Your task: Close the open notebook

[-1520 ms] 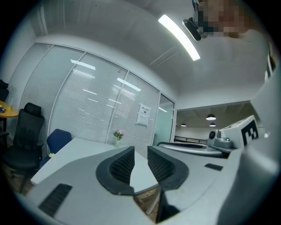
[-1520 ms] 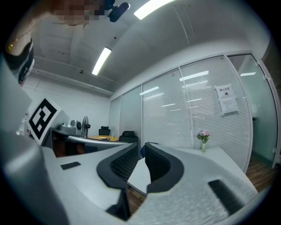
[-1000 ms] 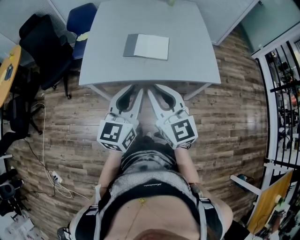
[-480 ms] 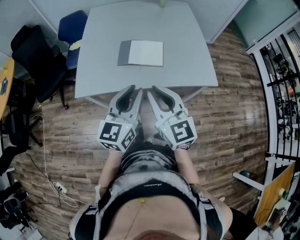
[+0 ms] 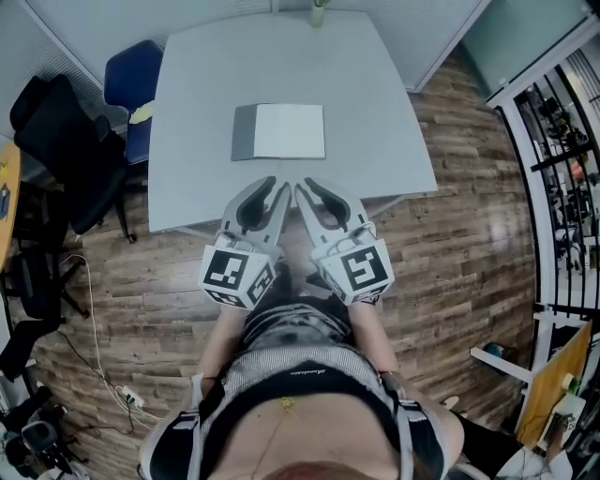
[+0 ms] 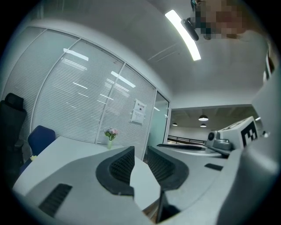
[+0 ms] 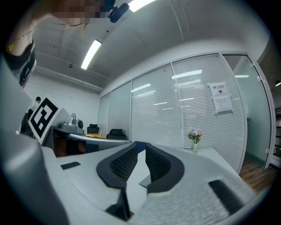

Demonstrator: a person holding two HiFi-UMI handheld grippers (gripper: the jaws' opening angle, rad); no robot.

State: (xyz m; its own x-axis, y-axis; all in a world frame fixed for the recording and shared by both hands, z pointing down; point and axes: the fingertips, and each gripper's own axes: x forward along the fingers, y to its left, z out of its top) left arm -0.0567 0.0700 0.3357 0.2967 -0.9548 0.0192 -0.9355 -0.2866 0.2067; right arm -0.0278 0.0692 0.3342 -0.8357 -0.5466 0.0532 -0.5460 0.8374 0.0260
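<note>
Jaws of left gripper (image 5: 274,186) only a narrow gap apart, nothing between them, tips level over near edge of desk (image 5: 187,150). Just beyond and clear of both grippers, open notebook (image 5: 278,131) flat at mid-desk, grey cover leaf to the left, white page to the right. Small vase (image 5: 319,11) at far edge. Right gripper (image 5: 312,186) close beside the left, also over near edge, jaws equally slightly parted and empty.
</note>
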